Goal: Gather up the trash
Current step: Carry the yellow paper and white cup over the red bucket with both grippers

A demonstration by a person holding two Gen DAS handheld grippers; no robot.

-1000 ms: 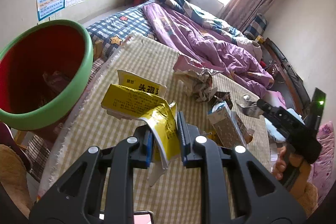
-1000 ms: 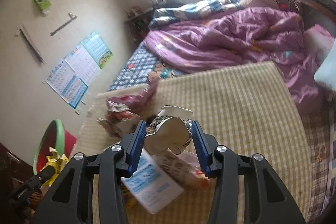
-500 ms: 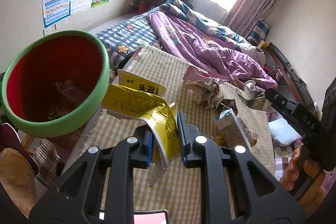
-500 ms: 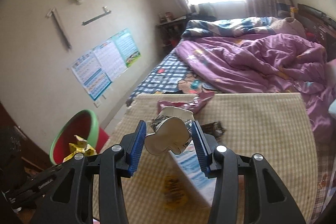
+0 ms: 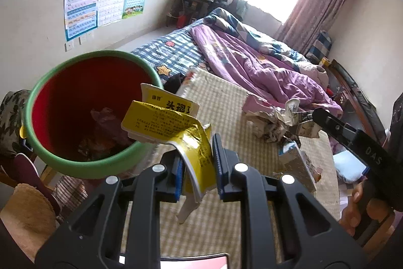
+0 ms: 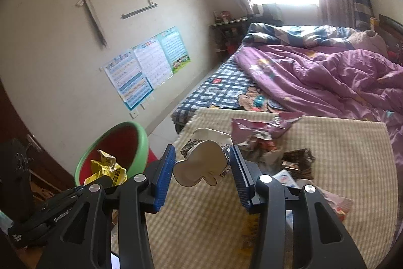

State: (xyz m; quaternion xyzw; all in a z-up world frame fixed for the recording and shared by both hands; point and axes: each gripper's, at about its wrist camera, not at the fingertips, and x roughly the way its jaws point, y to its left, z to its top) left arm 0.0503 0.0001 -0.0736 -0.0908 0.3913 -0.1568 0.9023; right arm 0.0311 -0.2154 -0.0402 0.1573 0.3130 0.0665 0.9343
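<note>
My left gripper (image 5: 197, 164) is shut on a crumpled yellow wrapper (image 5: 173, 130) and holds it by the rim of the red bin with a green rim (image 5: 83, 112), which has trash inside. The wrapper and bin (image 6: 113, 153) also show in the right wrist view. My right gripper (image 6: 202, 168) is shut on a crushed white paper cup (image 6: 201, 165) and holds it above the checked table (image 6: 327, 168). The cup also shows in the left wrist view (image 5: 292, 109). A pile of wrappers (image 5: 267, 122) and a small carton (image 5: 297, 163) lie on the table.
A bed with a purple quilt (image 5: 252, 64) stands behind the table. Posters (image 5: 100, 1) hang on the left wall. A chair with a cushion (image 5: 27, 208) is at the lower left beside the bin. The table edge (image 5: 191, 77) lies next to the bin.
My left gripper has carried the yellow wrapper left to the bin's rim. My right gripper has lifted the paper cup off the pile and swung left toward the bin.
</note>
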